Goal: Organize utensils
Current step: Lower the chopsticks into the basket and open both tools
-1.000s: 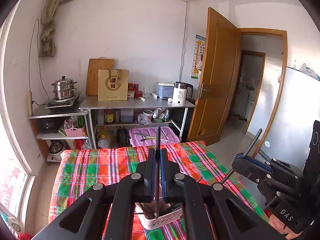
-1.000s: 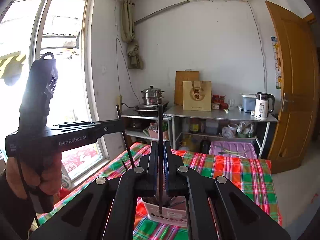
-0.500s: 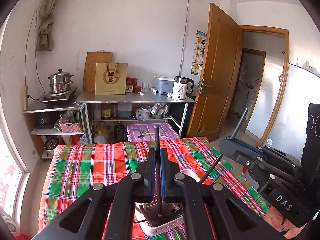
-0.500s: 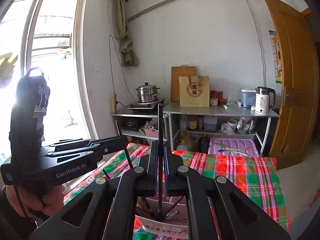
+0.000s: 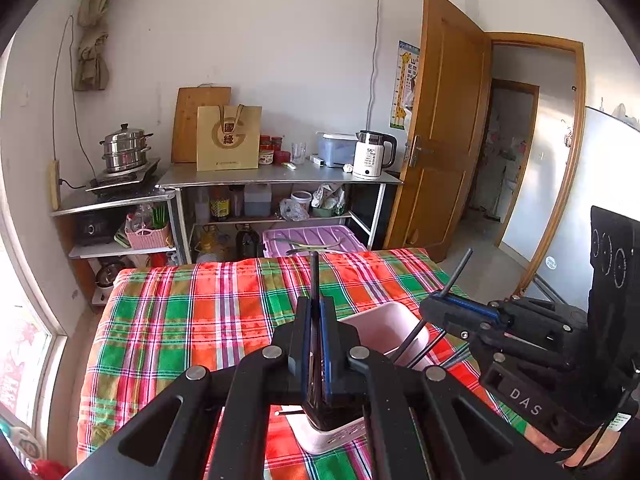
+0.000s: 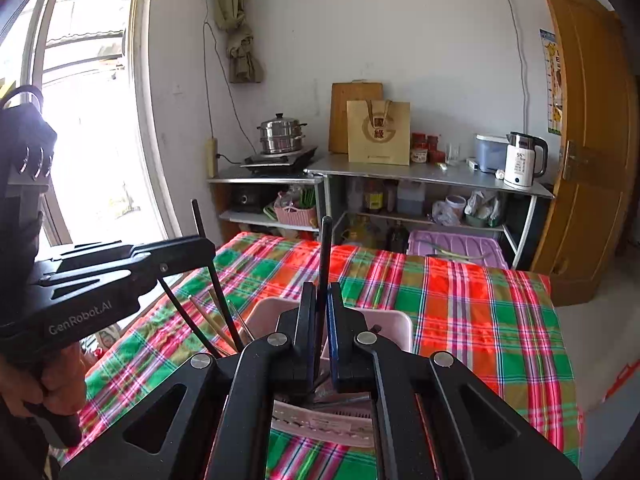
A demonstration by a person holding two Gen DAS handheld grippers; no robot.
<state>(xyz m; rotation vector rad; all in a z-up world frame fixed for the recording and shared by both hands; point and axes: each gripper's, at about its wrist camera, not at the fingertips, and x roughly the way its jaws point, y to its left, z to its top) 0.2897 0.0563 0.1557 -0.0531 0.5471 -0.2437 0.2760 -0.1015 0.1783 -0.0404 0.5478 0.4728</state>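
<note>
The left tongs [image 5: 315, 320] are clamped narrow on a black chopstick [image 5: 315, 276] that stands upright between the fingers, its top rising above them and its lower end going down into a pink holder [image 5: 384, 328]. The holder sits on a plaid cloth [image 5: 192, 312] that covers the surface. In the right wrist view the same tongs [image 6: 200, 246] come in from the left, held by a hand [image 6: 44, 384], with the stick [image 6: 208, 256] slanting down to the holder's left rim, where a few more sticks [image 6: 216, 320] lean.

The right tongs [image 6: 319, 308] are likewise narrow, gripping a second black chopstick [image 6: 324, 264] upright over the holder [image 6: 396, 324]; the stick's lower end runs down behind the fingers toward the holder's inside, and where it ends is hidden. From the left wrist view these tongs [image 5: 444, 300] sit just right of the holder, their stick [image 5: 456, 272] tilted, its lower part crossing the holder's right rim.

Behind the cloth, from the left: a window [image 6: 84, 120], a steamer pot [image 5: 125, 148] on a low shelf, a cutting board [image 5: 188, 120] and a paper bag [image 5: 229, 138] on a steel counter [image 5: 280, 176], a purple bin [image 5: 316, 238] on the floor, a kettle [image 5: 372, 154], then an open door [image 5: 448, 120].
</note>
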